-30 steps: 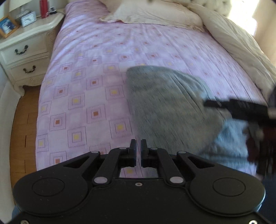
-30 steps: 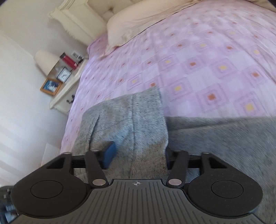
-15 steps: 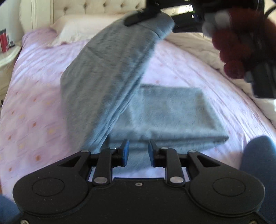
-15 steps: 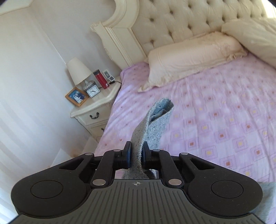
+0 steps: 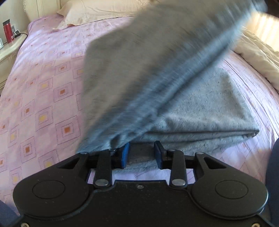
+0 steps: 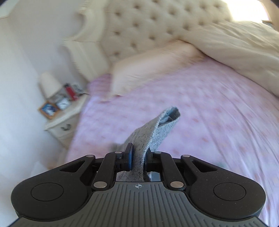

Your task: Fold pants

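Observation:
The grey pants [image 5: 200, 108] lie part folded on the pink patterned bed [image 5: 43, 83]. One half is lifted and hangs blurred across the left wrist view, rising to the upper right. My left gripper [image 5: 141, 155] is open, low at the pants' near folded edge, with cloth between its blue pads but not clamped. My right gripper [image 6: 138, 157] is shut on an end of the pants [image 6: 157, 129] and holds it up above the bed.
A cream pillow [image 5: 97, 10] and tufted headboard [image 6: 143, 28] are at the far end. A cream duvet [image 5: 258, 55] is bunched on the right. A white nightstand [image 6: 64, 118] with lamp, clock, photo frame and red bottle stands left of the bed.
My left gripper opened wider and moved down to the pants' near edge. My right gripper, still clamping the pants, carried the lifted half further over.

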